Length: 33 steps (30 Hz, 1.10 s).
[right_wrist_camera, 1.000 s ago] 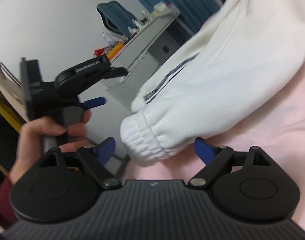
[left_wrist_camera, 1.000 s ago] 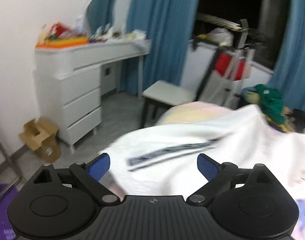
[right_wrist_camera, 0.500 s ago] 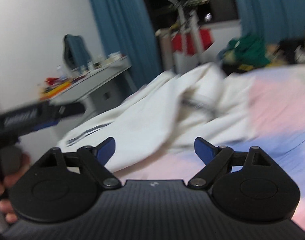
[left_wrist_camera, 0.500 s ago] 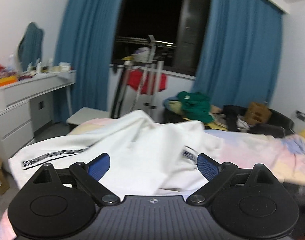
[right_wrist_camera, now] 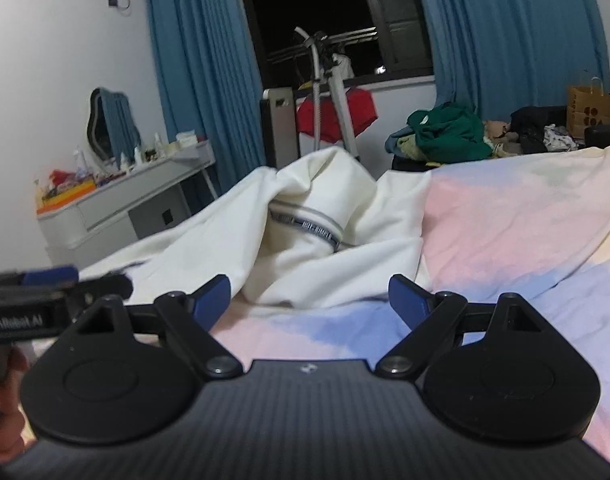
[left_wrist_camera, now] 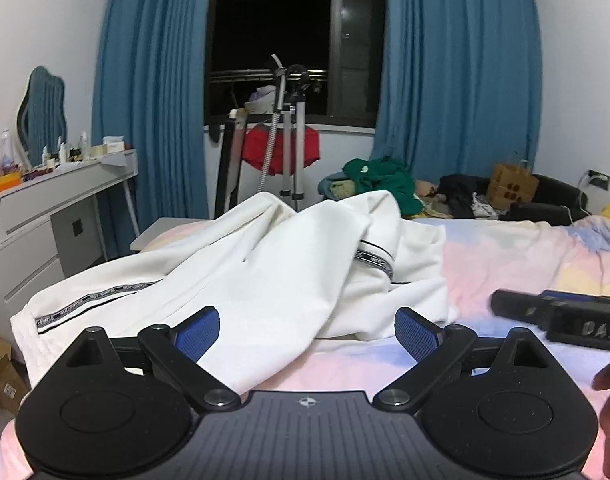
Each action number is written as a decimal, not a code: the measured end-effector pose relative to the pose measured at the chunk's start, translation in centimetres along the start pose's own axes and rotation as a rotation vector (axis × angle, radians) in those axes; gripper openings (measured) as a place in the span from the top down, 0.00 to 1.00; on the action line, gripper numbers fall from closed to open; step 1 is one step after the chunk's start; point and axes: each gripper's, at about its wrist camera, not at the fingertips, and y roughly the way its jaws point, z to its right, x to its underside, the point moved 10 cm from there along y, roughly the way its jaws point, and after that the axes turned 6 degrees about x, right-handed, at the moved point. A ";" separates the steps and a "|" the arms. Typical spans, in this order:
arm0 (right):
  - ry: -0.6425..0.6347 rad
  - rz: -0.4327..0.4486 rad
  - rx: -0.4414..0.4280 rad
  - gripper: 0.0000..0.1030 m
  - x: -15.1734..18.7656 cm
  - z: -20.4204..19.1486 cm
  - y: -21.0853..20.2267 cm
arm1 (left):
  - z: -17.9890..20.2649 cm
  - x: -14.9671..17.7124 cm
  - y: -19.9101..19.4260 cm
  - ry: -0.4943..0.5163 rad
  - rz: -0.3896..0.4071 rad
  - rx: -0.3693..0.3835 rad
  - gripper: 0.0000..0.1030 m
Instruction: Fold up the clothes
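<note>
A white garment with black-and-white striped trim [left_wrist_camera: 265, 280] lies crumpled on the pastel pink and blue bed sheet [left_wrist_camera: 525, 256]. It also shows in the right wrist view [right_wrist_camera: 305, 216], bunched up ahead of the fingers. My left gripper [left_wrist_camera: 307, 330] is open and empty, just in front of the garment's near edge. My right gripper [right_wrist_camera: 309, 300] is open and empty, over the sheet just short of the garment. Each gripper shows at the edge of the other's view: the right one [left_wrist_camera: 561, 320] and the left one [right_wrist_camera: 45, 296].
A white dresser [left_wrist_camera: 45, 216] with clutter and a mirror stands at the left. A clothes rack with a red garment [left_wrist_camera: 281, 152] stands by the dark window between blue curtains. A pile of clothes with a green top [left_wrist_camera: 381, 180] and a paper bag [left_wrist_camera: 509, 184] lie beyond the bed.
Both grippers have swung from the garment's cuffed end at the bed's left side to face the window. The garment now lies let go on the bed, and both views have steadied.
</note>
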 end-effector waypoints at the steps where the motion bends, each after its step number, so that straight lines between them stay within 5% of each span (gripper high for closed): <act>1: 0.002 0.011 0.008 0.15 -0.1 0.0 -0.2 | -0.6 -0.2 0.1 -0.008 0.000 -0.002 0.07; 7: -0.013 0.020 0.047 0.15 -0.1 0.5 -0.3 | -2.0 -0.7 -0.2 -0.060 -0.009 0.010 0.07; 18: 0.020 0.026 0.058 0.15 -0.6 1.1 -1.2 | -2.2 0.4 -0.3 -0.013 -0.012 -0.020 0.07; 25: 0.067 0.030 0.064 0.15 -1.2 2.2 -2.1 | -1.8 1.0 1.6 0.057 -0.043 -0.042 0.07; 33: 0.132 -0.016 0.075 0.15 -0.9 4.2 -1.1 | -1.0 0.0 7.8 0.273 -0.096 -0.047 0.07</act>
